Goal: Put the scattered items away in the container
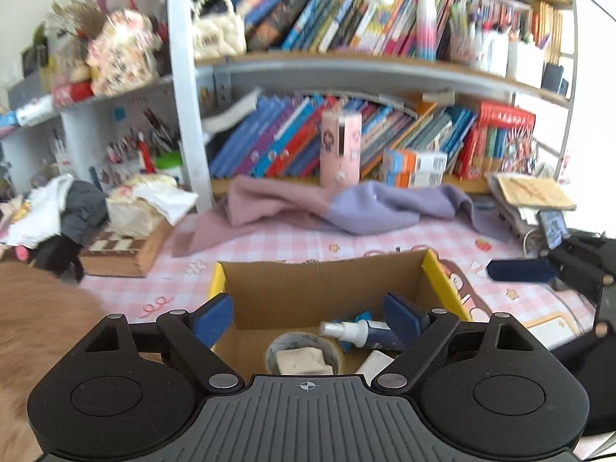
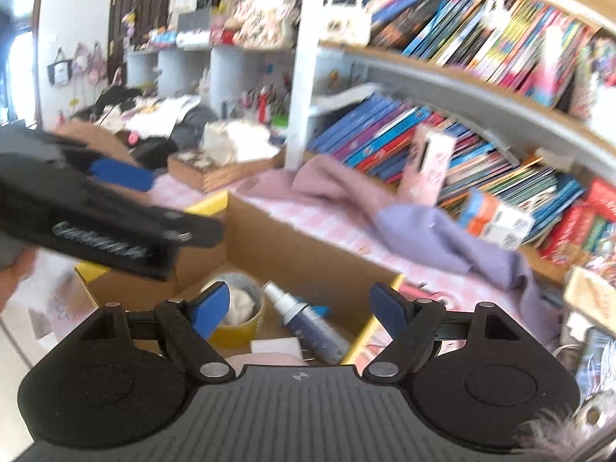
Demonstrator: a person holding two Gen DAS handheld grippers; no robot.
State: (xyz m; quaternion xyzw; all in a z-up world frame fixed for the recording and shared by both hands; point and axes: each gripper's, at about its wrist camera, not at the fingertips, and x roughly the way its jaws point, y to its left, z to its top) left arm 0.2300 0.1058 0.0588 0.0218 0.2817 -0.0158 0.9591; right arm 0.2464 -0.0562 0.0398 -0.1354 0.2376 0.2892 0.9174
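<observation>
While the left claw (image 1: 308,317) stands released above the cardboard box (image 1: 323,288) on the desk (image 1: 269,242), its view shows free room around the box walls. The right wrist view shows the right claw (image 2: 300,310) released too, above a tape roll (image 2: 240,317) and spray bottle (image 2: 308,327) inside.

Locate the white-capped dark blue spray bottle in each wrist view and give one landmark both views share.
Left wrist view: the white-capped dark blue spray bottle lies in the brown cardboard box, low centre-right, right of the yellow tape roll.
Right wrist view: the bottle lies low centre, cap pointing up-left, again right of the tape roll.
Shared landmark: the upright pink carton against the lower-shelf books.
</observation>
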